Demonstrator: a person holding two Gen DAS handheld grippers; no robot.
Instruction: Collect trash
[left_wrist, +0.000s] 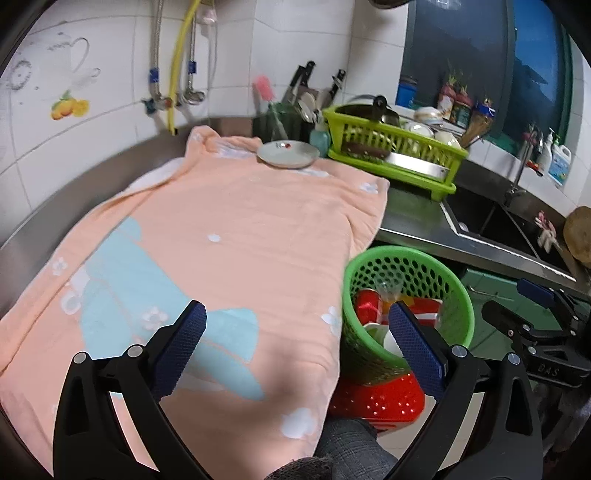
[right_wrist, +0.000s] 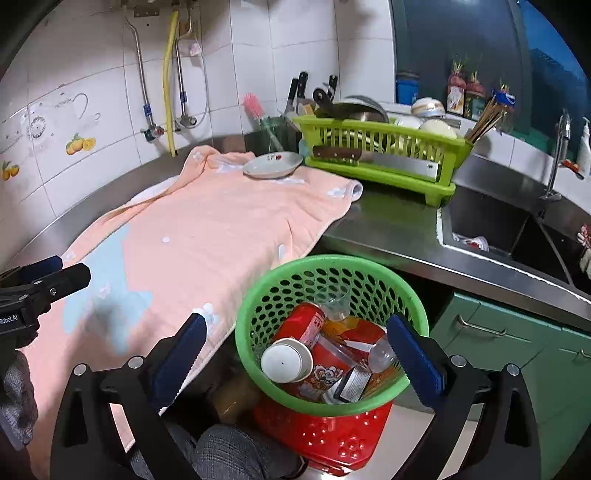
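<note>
Trash already gathered in the green basket, which sits on a red perforated stool down beside the counter edge, below the peach towel. Contents: red can, white paper cup lying on its side, clear plastic cup, red printed packet, small dark carton. All likely light and easily crushed; the can is stiff but thin-walled, the clear cup slippery, the packet limp. If the basket itself is to be lifted, the stiff rim looks the best hold, one side each; the mesh wall may flex. Right gripper hangs just above the basket, spread wide, the rim showing between its blue fingers, nothing pinched. Left gripper also spread wide and empty, over the towel's near corner, basket just to its right side. Towel surface shows no loose trash; a plate stands at its far end, dish rack and sink beyond.
</note>
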